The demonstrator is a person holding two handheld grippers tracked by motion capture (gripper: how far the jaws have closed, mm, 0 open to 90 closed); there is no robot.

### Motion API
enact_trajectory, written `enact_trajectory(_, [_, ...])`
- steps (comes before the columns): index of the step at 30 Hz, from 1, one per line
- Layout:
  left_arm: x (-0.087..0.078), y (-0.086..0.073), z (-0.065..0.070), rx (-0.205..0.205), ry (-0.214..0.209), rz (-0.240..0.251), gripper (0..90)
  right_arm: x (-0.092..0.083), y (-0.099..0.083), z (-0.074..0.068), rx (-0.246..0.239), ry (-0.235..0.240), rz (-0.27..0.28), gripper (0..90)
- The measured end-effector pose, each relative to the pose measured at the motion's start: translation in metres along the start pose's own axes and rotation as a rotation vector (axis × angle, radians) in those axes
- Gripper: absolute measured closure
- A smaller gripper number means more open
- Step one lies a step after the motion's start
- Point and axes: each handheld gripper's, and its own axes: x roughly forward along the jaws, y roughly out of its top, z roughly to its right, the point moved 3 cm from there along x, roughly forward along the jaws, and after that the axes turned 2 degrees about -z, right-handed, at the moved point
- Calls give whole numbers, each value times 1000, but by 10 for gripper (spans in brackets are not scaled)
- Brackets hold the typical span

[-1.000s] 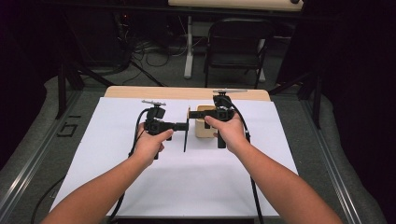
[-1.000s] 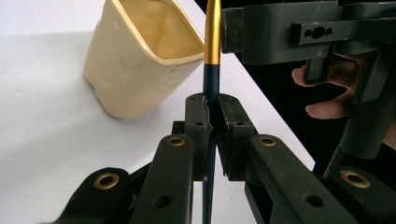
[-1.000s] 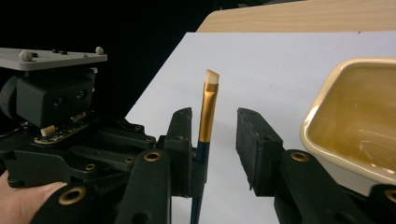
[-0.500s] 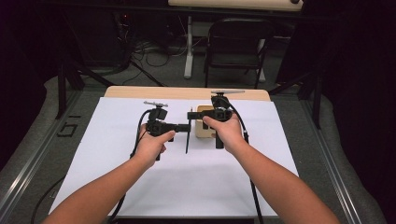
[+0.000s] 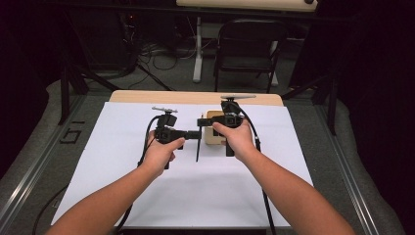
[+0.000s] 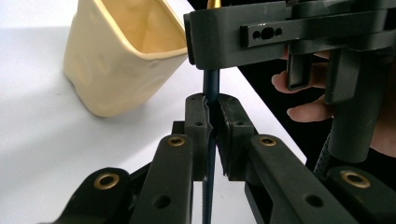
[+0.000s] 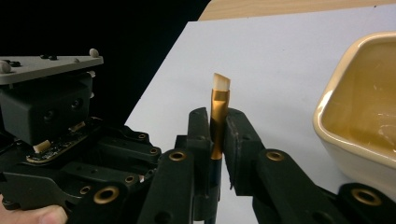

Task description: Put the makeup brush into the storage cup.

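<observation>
While both grippers meet over the white sheet (image 5: 122,196), the left gripper (image 6: 212,116) clamps its jaws on the dark blue shaft of a thin brush (image 6: 209,154), which runs upright between them. The right gripper (image 7: 215,126) clamps its jaws on the same brush at the gold ferrule (image 7: 217,109), the pale tip standing just above them. A cream ceramic cup (image 7: 364,121) sits near, to the right of the right gripper's jaws and up-left of the left gripper's jaws.

A paintbrush (image 7: 218,122) has a dark blue handle, a gold ferrule and pale cream bristles. The cup (image 6: 122,50) is glossy cream-yellow, plain, no pattern. Both grippers, left (image 6: 211,122) and right (image 7: 216,135), are black with brass rivets. The sheet (image 5: 122,142) is plain white on a tan table (image 5: 147,96).
</observation>
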Motion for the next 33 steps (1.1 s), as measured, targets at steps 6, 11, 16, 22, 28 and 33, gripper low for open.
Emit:
enact_trajectory(6, [1,0,0,2,0,-4,834,0,0,2,18,4,-9,837])
enact_trajectory(11, [0,0,0,1,1,-4,834,0,0,1,26,8,-9,838])
enact_trajectory(16, [0,0,0,6,2,-9,834,0,0,1,26,6,-11,839])
enact_trajectory(22, [0,0,0,6,2,-8,834,-1,1,1,23,6,-12,840])
enact_trajectory(28, [0,0,0,15,-4,-9,827,-1,1,1,8,9,-18,840])
enact_trajectory(33, [-2,0,0,17,-1,-9,781,-3,1,1,-16,-8,-21,840])
